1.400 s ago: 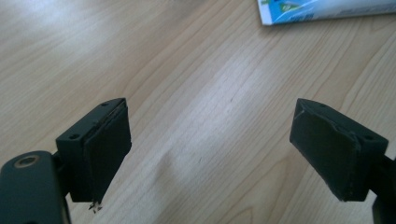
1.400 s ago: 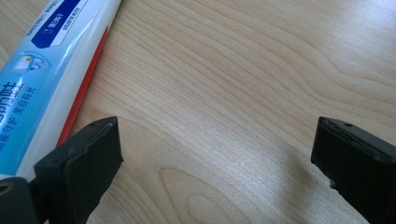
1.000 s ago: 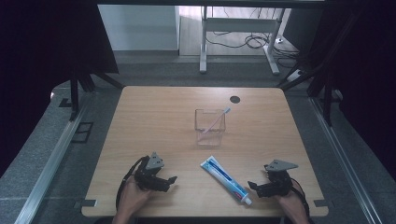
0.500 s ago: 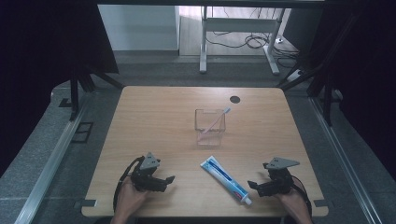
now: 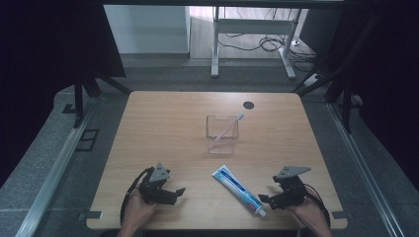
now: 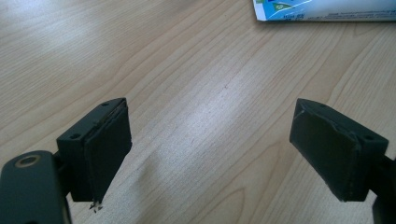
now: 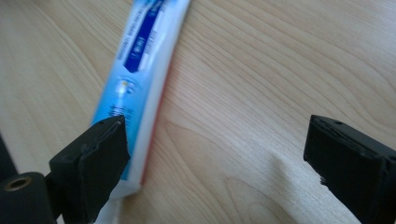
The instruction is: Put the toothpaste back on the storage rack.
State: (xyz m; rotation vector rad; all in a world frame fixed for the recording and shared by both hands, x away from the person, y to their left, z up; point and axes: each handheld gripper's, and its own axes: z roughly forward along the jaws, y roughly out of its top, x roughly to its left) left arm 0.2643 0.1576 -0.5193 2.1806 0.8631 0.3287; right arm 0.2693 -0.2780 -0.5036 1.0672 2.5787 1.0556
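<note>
Beside the toothpaste tube point(image 5: 240, 190), right gripper point(image 5: 267, 200), jaws apart.

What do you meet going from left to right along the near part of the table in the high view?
left gripper → toothpaste tube → right gripper, its jaws open beside the tube's cap end. The clear cup with the toothbrush stands farther back, roughly above the tube.
</note>
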